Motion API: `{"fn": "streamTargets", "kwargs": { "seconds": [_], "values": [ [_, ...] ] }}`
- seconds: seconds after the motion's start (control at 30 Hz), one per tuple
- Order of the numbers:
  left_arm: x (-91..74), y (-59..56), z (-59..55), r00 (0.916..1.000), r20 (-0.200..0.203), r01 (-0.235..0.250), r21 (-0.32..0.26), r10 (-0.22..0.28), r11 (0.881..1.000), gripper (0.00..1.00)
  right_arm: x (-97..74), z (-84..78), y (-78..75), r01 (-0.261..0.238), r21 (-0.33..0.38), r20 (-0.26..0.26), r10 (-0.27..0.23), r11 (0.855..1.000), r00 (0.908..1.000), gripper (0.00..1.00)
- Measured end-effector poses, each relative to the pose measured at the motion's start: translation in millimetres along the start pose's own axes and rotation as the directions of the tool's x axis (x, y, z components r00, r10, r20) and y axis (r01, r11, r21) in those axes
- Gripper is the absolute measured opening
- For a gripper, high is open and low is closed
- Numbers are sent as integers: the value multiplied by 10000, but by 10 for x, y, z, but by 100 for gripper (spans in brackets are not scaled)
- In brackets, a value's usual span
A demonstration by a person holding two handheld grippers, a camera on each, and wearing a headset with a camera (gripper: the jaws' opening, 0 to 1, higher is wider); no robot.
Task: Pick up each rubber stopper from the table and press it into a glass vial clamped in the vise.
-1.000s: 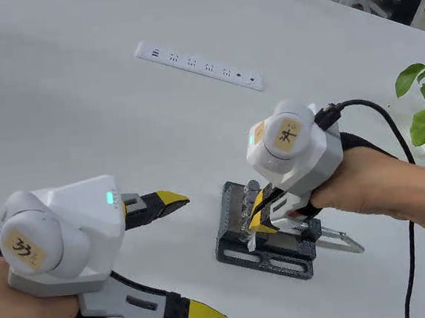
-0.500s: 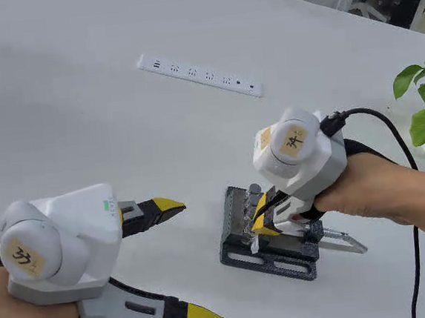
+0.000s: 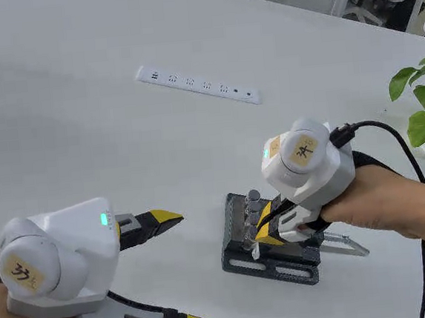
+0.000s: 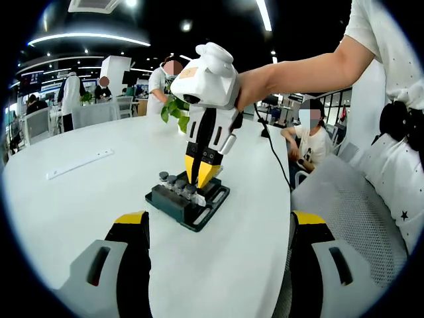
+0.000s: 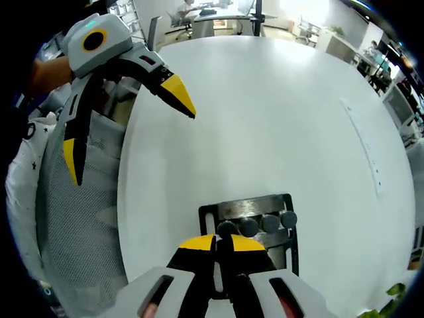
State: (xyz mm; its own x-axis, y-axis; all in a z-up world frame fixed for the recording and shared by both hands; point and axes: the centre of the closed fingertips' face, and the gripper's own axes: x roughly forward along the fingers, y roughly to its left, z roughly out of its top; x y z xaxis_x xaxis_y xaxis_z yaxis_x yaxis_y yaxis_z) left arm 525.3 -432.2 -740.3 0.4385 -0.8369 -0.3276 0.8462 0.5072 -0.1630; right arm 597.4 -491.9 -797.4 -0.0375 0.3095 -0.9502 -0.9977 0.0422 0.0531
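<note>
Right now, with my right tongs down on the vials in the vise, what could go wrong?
The shut right tongs are down at the near end of the stoppered vials; an off-centre push could crack glass or knock a neighbouring one. The left tongs hang open, away from the vise, so the vise might slide under the push.

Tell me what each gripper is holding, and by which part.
Left gripper, open, holds nothing. Right gripper is shut over the stoppered vials in the vise; nothing shows between its jaws.
</note>
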Motion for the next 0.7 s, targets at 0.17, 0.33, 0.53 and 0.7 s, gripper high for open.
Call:
{"fn": "streamTargets", "kwargs": {
  "seconds": [0.17,0.33,0.53,0.7],
  "values": [
    [-4,2,-13,10000,-89,-6,44,6,10000,86,-66,-41,-1,253,310,360,-264,9992,9990,5],
    [-4,2,-25,9999,-169,-29,100,31,9999,86,-140,-76,1,342,798,887,-413,9962,9952,6],
    [-15,10,-68,9995,-311,-70,155,75,9999,87,-266,-131,10,602,1235,1468,-782,9905,9861,9],
    [-18,23,-85,9991,-384,-150,213,158,9997,89,-320,-232,36,769,1608,1888,-1071,9840,9762,13]
  ]
}}
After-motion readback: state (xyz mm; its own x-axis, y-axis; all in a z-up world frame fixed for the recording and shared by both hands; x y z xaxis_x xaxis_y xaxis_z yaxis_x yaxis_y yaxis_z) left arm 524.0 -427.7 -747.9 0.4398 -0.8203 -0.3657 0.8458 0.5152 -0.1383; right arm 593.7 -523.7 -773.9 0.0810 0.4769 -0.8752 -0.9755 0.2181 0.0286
